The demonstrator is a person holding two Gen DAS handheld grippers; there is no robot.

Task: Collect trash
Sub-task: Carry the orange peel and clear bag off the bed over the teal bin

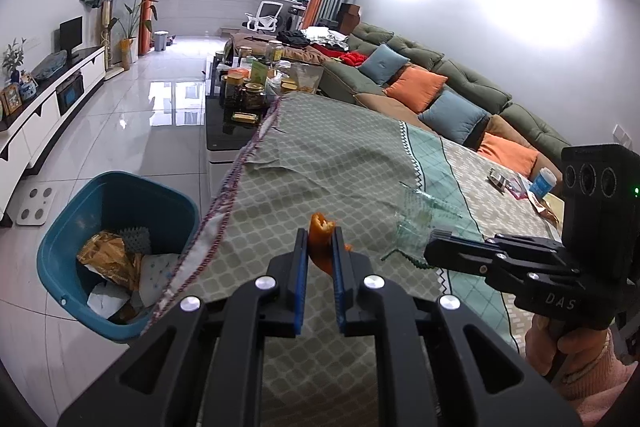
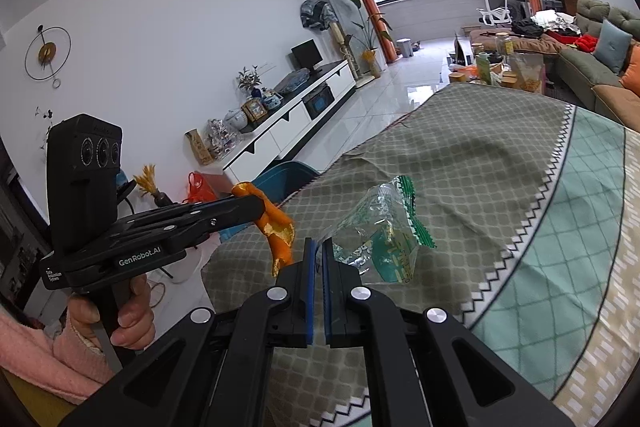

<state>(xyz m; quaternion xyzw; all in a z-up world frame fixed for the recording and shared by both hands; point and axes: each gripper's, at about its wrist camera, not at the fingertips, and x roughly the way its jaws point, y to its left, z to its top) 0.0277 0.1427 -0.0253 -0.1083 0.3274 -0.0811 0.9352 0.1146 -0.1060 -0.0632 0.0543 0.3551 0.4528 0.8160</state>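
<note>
My left gripper (image 1: 319, 243) is shut on an orange peel (image 1: 321, 227) and holds it above the cloth-covered table (image 1: 340, 155), near its left edge. The peel also shows in the right wrist view (image 2: 276, 227), hanging from the left gripper (image 2: 256, 205). My right gripper (image 2: 319, 247) is shut on the edge of a clear green-printed plastic wrapper (image 2: 384, 227), lifted over the table (image 2: 480, 163). The wrapper shows in the left wrist view (image 1: 416, 219) at the right gripper's tip (image 1: 434, 247). A blue trash bin (image 1: 116, 251) with paper trash stands on the floor left of the table.
More small wrappers and a blue-capped bottle (image 1: 542, 183) lie at the table's far right. A black coffee table with jars (image 1: 248, 91) stands beyond the table. A green sofa with cushions (image 1: 440, 83) runs along the right. A white scale (image 1: 36, 205) lies on the floor.
</note>
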